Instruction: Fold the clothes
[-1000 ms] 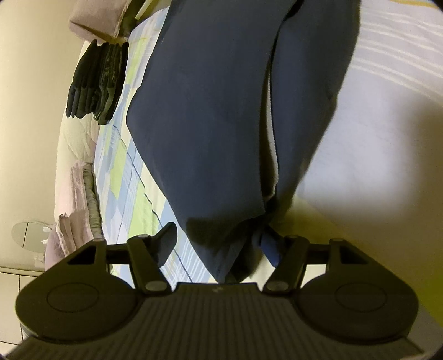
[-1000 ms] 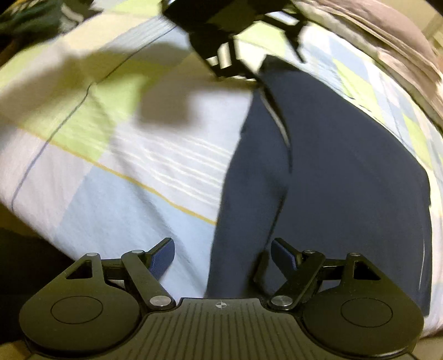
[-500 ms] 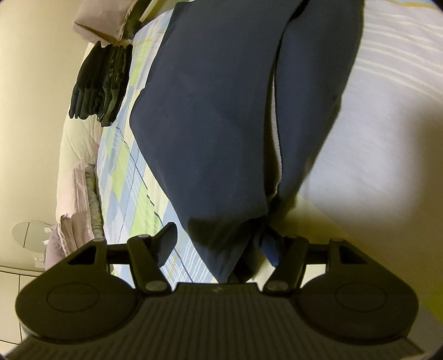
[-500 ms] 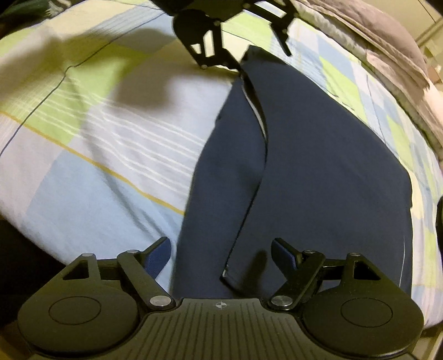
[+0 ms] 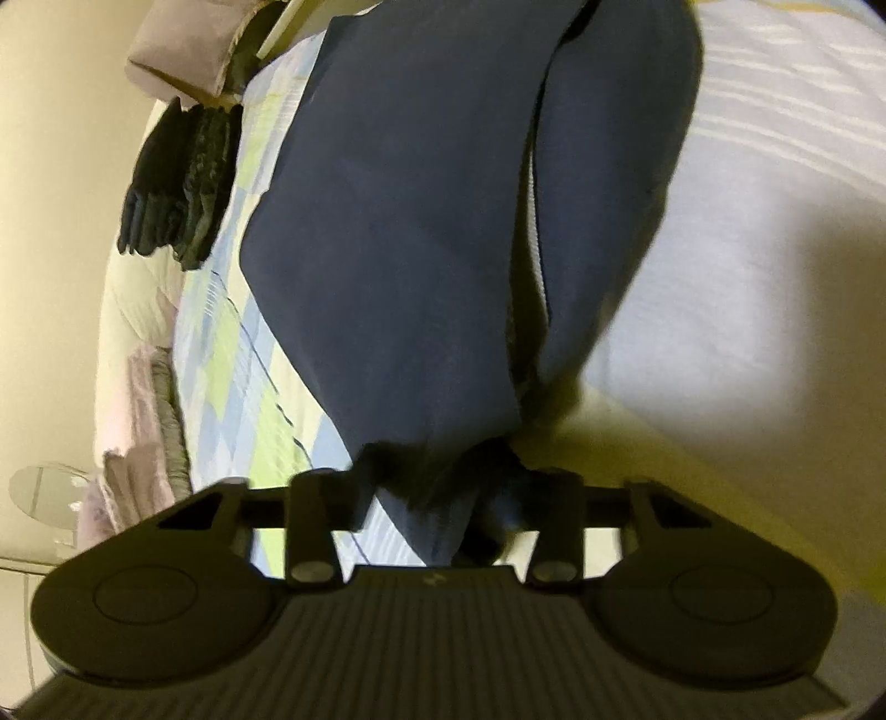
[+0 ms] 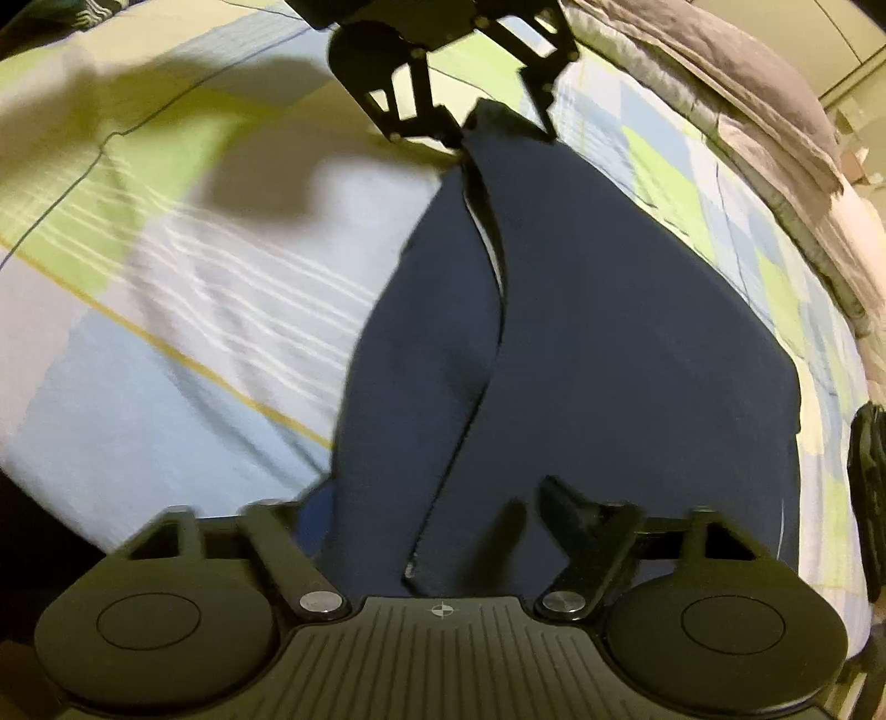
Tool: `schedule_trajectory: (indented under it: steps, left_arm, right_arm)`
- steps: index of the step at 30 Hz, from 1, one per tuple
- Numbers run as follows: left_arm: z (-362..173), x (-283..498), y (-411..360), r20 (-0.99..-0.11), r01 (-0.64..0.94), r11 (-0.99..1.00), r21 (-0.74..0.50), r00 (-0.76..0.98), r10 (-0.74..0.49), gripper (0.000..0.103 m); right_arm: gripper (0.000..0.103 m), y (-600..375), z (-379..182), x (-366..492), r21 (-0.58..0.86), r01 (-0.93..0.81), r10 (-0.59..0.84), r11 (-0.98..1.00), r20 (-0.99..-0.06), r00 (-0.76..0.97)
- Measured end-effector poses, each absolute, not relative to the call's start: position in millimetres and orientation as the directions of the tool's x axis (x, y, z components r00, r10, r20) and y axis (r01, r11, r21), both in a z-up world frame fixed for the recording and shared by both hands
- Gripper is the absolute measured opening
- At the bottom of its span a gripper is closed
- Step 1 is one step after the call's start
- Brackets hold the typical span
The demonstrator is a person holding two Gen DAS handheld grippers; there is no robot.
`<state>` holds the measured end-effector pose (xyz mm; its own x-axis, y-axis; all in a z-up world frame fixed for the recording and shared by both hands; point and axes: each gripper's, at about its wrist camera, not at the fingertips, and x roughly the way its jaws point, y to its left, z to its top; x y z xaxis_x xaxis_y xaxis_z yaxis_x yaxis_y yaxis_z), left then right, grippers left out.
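Now a dark blue garment [image 5: 398, 232] is seen stretched long across a checked bedspread [image 6: 166, 310], its long axis running straight from one gripper to the other — each end is fed into a pair of fingers. At the left gripper [image 5: 437, 498] the fingers are drawn in close on a bunched corner of the cloth, which appears to be pinched. At the right gripper [image 6: 432, 526] the fingers are spread wider; the near hem is straddled, but whether it is actually clamped cannot be told. A narrow side flap is shown lying folded in along the length, with a pale seam line exposed between the two layers. From the right wrist view the left gripper [image 6: 487, 124] is seen at the far end, cloth rising to it — something its own camera hides. Only the left view gives a dark folded stack [image 5: 177, 183] beside a pillow [image 5: 183, 50].
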<state>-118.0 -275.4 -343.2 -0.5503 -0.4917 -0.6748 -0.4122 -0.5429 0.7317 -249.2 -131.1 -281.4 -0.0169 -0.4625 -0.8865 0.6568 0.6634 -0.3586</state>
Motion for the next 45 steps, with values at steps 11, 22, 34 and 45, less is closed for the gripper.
schedule_trajectory:
  steps: [11, 22, 34, 45]
  left_arm:
    - [-270.9, -159.5, -295.2, -0.670, -0.364, -0.582, 0.728, -0.560, -0.488, 0.008]
    - [-202.9, -313.7, -364.0, -0.753, -0.425, -0.638, 0.642, -0.510, -0.416, 0.008]
    - [-240.9, -469.3, -444.7, -0.920, -0.551, -0.741, 0.383, -0.300, -0.252, 0.009]
    - [-284.7, -514.1, -478.9, -0.962, -0.532, -0.809, 0.249, -0.229, -0.146, 0.012]
  right_arm:
    - [0.003, -140.9, -205.7, -294.1, -0.274, 0.786, -0.480, 0.554, -0.877, 0.033]
    - [0.003, -198.5, -130.5, -436.6, -0.165, 0.930, -0.539, 0.329, -0.842, 0.041]
    - [0.003, -270.3, -175.2, -608.9, 0.160, 0.929, -0.348, 0.335, -0.895, 0.280]
    - [0.000, -294.2, -217.8, -682.5, 0.274, 0.947, -0.268, 0.170, -0.912, 0.312]
